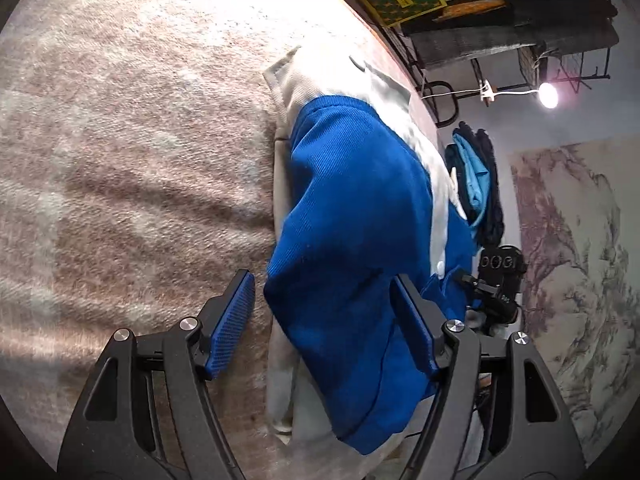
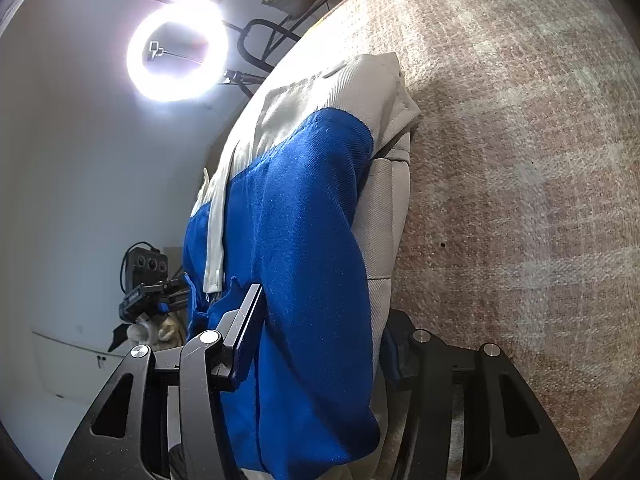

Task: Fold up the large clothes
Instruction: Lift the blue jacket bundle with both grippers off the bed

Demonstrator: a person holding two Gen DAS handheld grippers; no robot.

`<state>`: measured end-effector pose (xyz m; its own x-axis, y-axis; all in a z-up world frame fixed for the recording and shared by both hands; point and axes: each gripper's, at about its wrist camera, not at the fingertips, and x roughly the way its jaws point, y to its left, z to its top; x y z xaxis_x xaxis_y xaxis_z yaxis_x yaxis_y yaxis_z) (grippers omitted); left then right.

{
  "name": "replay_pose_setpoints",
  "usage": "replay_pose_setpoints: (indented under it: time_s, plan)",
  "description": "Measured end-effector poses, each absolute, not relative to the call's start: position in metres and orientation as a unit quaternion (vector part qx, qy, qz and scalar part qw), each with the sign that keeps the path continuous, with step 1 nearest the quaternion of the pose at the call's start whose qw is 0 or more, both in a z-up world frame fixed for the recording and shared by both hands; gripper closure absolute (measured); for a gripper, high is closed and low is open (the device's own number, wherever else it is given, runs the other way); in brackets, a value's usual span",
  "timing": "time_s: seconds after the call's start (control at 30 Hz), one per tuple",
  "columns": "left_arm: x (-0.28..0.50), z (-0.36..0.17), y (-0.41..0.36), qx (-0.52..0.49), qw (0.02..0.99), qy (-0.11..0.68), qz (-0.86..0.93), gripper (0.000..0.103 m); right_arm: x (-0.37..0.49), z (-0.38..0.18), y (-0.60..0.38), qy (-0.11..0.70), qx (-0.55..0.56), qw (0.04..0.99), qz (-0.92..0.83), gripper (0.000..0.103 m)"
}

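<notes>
Blue and cream: the garment (image 1: 352, 216) is seen partly folded, a blue panel laid over cream fabric, with a cream placket strip along one side.
Garment spot: it's spread on the pinkish woven blanket (image 1: 132, 168), near the blanket's far edge.
Left gripper (image 1: 324, 320): jaws are held wide apart; one blue-padded finger sits over bare blanket beside the garment, the other over the blue panel. Nothing is pinched.
Right gripper (image 2: 320, 344): the garment's thick folded edge is straddled, jaws moderately spread with cloth between; the far finger is mostly hidden by fabric, so whether it's actually pinched can't be told.
Ring light (image 2: 178, 48): glowing beyond the blanket's edge.
Dark clothes pile (image 1: 476, 184): just past the garment, off the blanket.
</notes>
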<state>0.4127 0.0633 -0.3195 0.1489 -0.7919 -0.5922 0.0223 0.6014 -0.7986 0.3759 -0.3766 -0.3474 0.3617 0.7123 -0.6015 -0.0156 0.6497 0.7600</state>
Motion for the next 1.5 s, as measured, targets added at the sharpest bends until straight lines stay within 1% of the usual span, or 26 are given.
replay_pose_setpoints:
  time_s: [0.1, 0.23, 0.37, 0.4, 0.47, 0.5, 0.53, 0.57, 0.6, 0.63, 0.67, 0.73, 0.87, 1.03, 1.3, 1.5]
  plan:
    - [0.413, -0.325, 0.054, -0.351, 0.651, 0.591, -0.323, 0.034, 0.378, -0.347, -0.375, 0.512, 0.339, 0.749, 0.248, 0.051]
    - [0.415, -0.316, 0.03, -0.297, 0.674, 0.583, -0.342, 0.035, 0.382, -0.347, -0.373, 0.513, 0.335, 0.748, 0.255, 0.051]
    - [0.425, -0.329, 0.042, -0.368, 0.653, 0.569, -0.337, 0.036, 0.382, -0.348, -0.374, 0.51, 0.334, 0.749, 0.26, 0.051]
    - [0.424, -0.328, 0.041, -0.366, 0.66, 0.567, -0.33, 0.041, 0.382, -0.348, -0.375, 0.509, 0.334, 0.749, 0.261, 0.051]
    - [0.418, -0.32, 0.034, -0.334, 0.689, 0.56, -0.316, 0.045, 0.381, -0.346, -0.372, 0.507, 0.33, 0.755, 0.252, 0.052]
    - [0.415, -0.317, 0.031, -0.319, 0.701, 0.558, -0.308, 0.053, 0.381, -0.345, -0.37, 0.508, 0.323, 0.759, 0.247, 0.054]
    - [0.411, -0.314, 0.029, -0.313, 0.712, 0.553, -0.299, 0.058, 0.38, -0.341, -0.365, 0.509, 0.303, 0.769, 0.238, 0.056]
    - [0.409, -0.312, 0.028, -0.318, 0.715, 0.549, -0.294, 0.06, 0.379, -0.338, -0.36, 0.51, 0.286, 0.778, 0.231, 0.06]
    - [0.406, -0.31, 0.029, -0.323, 0.719, 0.544, -0.288, 0.065, 0.377, -0.333, -0.356, 0.509, 0.268, 0.787, 0.224, 0.062]
    - [0.402, -0.304, 0.028, -0.321, 0.729, 0.535, -0.281, 0.069, 0.377, -0.33, -0.353, 0.507, 0.26, 0.791, 0.221, 0.066]
    - [0.398, -0.299, 0.027, -0.313, 0.738, 0.528, -0.278, 0.071, 0.375, -0.324, -0.349, 0.502, 0.247, 0.8, 0.217, 0.07]
    - [0.391, -0.286, 0.022, -0.295, 0.756, 0.517, -0.272, 0.076, 0.371, -0.314, -0.343, 0.495, 0.223, 0.812, 0.214, 0.075]
    - [0.383, -0.278, 0.015, -0.292, 0.762, 0.516, -0.26, 0.08, 0.364, -0.297, -0.332, 0.484, 0.18, 0.83, 0.21, 0.079]
    - [0.365, -0.263, 0.0, -0.279, 0.77, 0.512, -0.259, 0.082, 0.35, -0.275, -0.325, 0.462, 0.143, 0.848, 0.219, 0.081]
    - [0.345, -0.236, -0.045, -0.258, 0.774, 0.507, -0.277, 0.084, 0.326, -0.255, -0.348, 0.453, 0.104, 0.858, 0.218, 0.082]
    - [0.349, -0.213, -0.094, -0.259, 0.764, 0.502, -0.313, 0.084, 0.309, -0.234, -0.397, 0.435, 0.102, 0.872, 0.202, 0.083]
